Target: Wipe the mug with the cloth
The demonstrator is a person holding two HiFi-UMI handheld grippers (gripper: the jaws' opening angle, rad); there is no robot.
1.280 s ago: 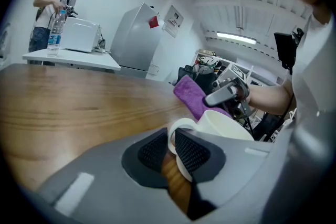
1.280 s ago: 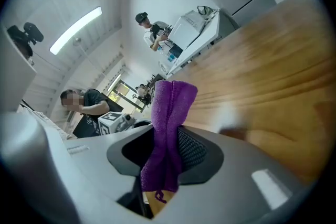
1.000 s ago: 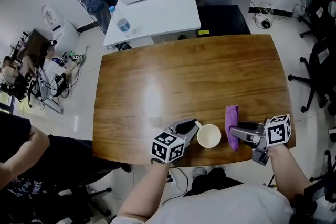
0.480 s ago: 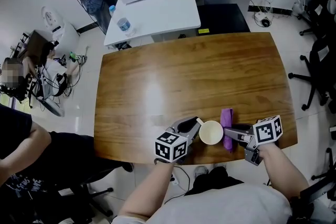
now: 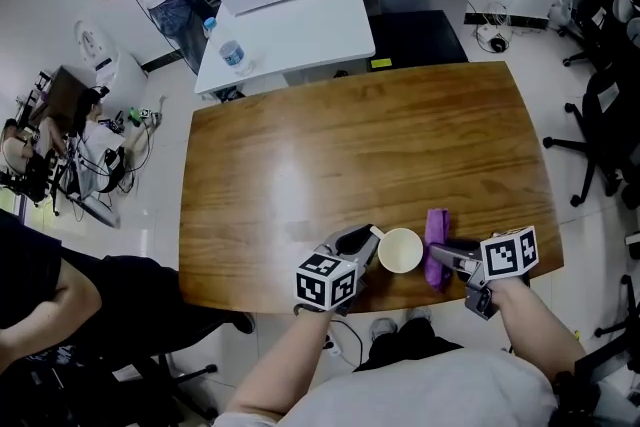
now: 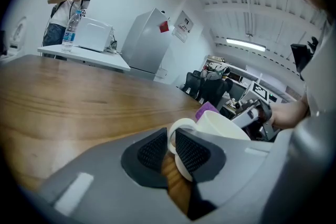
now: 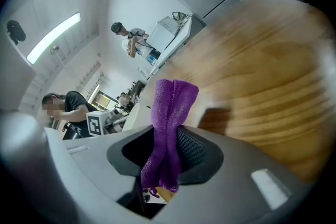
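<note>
While cloth point(image 5: 437, 225) sits beside mug point(image 5: 400, 252), bottle point(image 5: 232, 54) stands apart on white desk point(image 5: 320, 15).

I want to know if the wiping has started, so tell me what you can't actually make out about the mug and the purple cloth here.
- Whether purple cloth and mug touch: head view, too small to tell.
- Mug's base: left gripper view, hidden by the left gripper body.
- Cloth's lower end: right gripper view, hidden behind the right gripper body.

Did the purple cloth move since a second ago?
Yes. The purple cloth, pinched in the right gripper, has come leftward in the head view, closer to the white mug.
</note>
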